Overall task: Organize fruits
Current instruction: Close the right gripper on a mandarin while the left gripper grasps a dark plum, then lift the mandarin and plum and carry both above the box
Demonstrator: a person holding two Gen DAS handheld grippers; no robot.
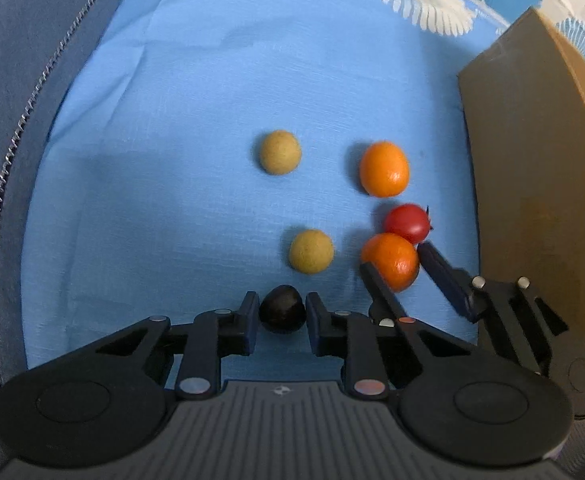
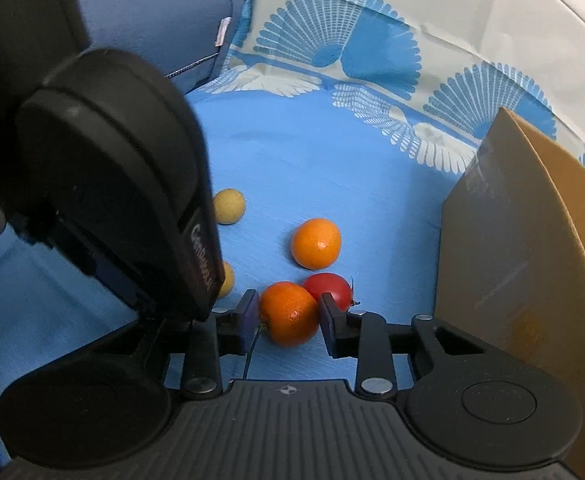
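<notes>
The left gripper (image 1: 282, 314) straddles a dark, nearly black round fruit (image 1: 282, 314) that lies on the blue cloth (image 1: 172, 160); its two fingers stand just beside the fruit on either side, and the left wrist view does not settle whether the pads actually press it or only bracket it. The right gripper (image 2: 288, 314) has its fingers set around the nearer orange citrus fruit (image 2: 289, 313), one pad at each flank, close enough to look in contact, though a firm squeeze cannot be confirmed. In the left wrist view the same gripper (image 1: 396, 264) shows from the side, its fingers slanting in around that orange fruit (image 1: 390, 261). A red tomato (image 2: 328, 290) with a small dark stem sits touching the far side of the held orange, partly hidden behind the right-hand finger. A second orange citrus fruit (image 2: 316, 243) rests beyond the tomato, near it but apart. Two yellowish-tan round fruits lie to the left of the oranges: the nearer one (image 1: 311, 251) just beyond the dark fruit, the farther one (image 1: 280, 152) well past it, level with the far orange (image 1: 384, 169). An open cardboard box (image 2: 512, 220) stands on the right of the oranges, its brown flap (image 1: 524, 184) rising beside them. The cloth's border with white and blue fan patterns (image 2: 372, 48) runs behind the fruits, and a dark blue zippered fabric (image 1: 20, 120) lies along the left of the cloth. The body of the left gripper (image 2: 112, 184) fills the left part of the right wrist view, covering most of the nearer yellowish fruit.
</notes>
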